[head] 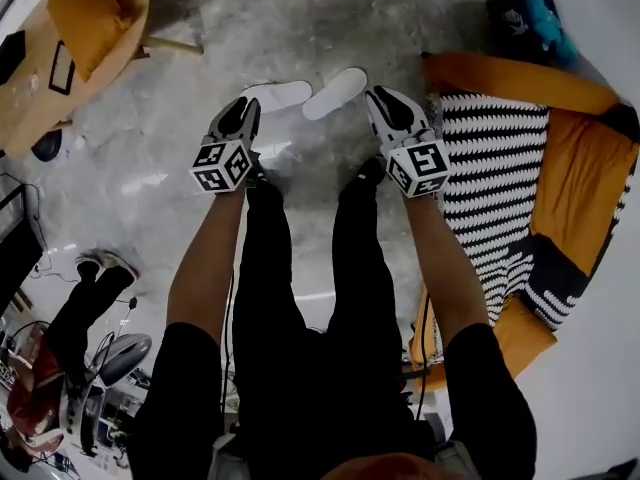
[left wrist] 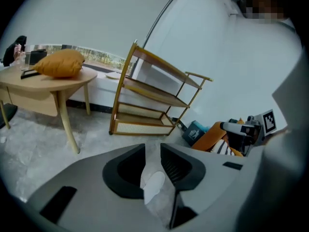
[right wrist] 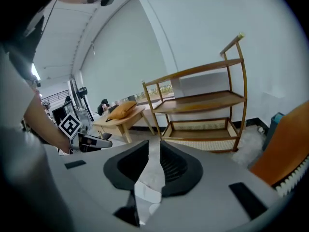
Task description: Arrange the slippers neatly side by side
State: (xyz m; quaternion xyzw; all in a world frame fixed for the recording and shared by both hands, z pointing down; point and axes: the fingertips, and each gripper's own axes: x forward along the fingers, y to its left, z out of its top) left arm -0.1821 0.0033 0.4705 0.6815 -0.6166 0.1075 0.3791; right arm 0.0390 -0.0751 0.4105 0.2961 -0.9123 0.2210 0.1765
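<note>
- Approach step: the left gripper point(head: 244, 106) and right gripper point(head: 384, 96) hover just short of the left white fabric slipper point(head: 277, 95) and right white fabric slipper point(head: 335, 92), which lie in a V on the grey concrete floor point(head: 150, 158), near ends almost touching.
- Both grippers' jaws are spread, with nothing pinched.
- Next, I judge, each pinches a slipper's edge and swings it parallel.
- There is open floor all around; the orange sofa with black-and-white striped throw point(head: 490, 188) crowds my right.

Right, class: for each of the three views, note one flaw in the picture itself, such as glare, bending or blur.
Head view: glare streaks the floor, white slippers nearly wash out. Left gripper view: dark corners, shelf leans. Right gripper view: shelf posts bow outward.
</note>
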